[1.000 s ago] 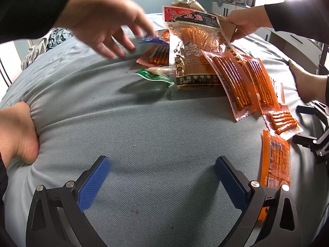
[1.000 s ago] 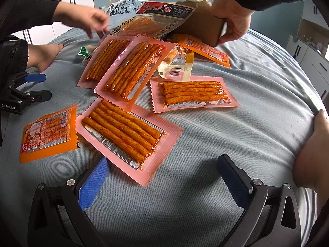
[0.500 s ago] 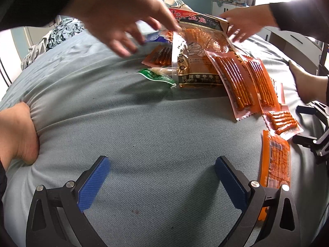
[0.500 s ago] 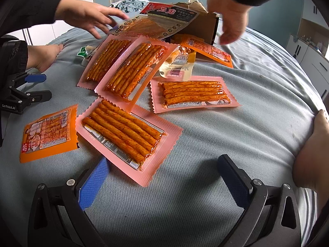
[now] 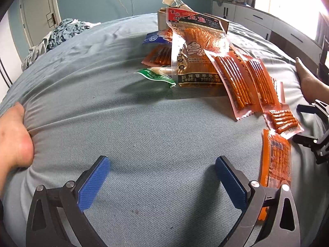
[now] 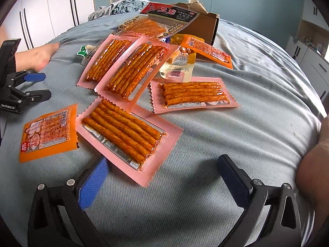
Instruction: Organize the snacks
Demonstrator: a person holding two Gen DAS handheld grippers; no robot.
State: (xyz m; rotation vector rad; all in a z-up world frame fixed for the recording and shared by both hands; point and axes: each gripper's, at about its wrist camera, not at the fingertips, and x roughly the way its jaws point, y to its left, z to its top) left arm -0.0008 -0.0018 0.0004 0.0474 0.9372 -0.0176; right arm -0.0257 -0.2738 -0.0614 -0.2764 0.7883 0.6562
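Observation:
Several snack packets lie scattered on a blue-grey bed [image 5: 131, 123]. A large red-topped spicy strip bag [image 5: 195, 47] leans against a cardboard box [image 6: 201, 28]. Pink packs of orange sticks [image 6: 123, 131] lie flat, one just ahead of my right gripper [image 6: 164, 183], which rests open and empty on the bed. An orange packet [image 6: 48, 131] lies to the left, a green packet [image 5: 156, 76] further back. My left gripper [image 5: 162, 183] is open over bare bedding, the orange packet [image 5: 276, 160] beside its right finger.
A bare foot [image 5: 14, 140] presses the bedding at the left, another foot [image 5: 308, 84] at the right. Crumpled clothes [image 5: 59, 35] lie at the far end. White cabinets [image 5: 267, 18] line the wall. The other gripper [image 6: 20, 94] rests at the left in the right wrist view.
The person's two hands, which were reaching over the snack pile and box, have withdrawn out of view. Both grippers stay still on the bed.

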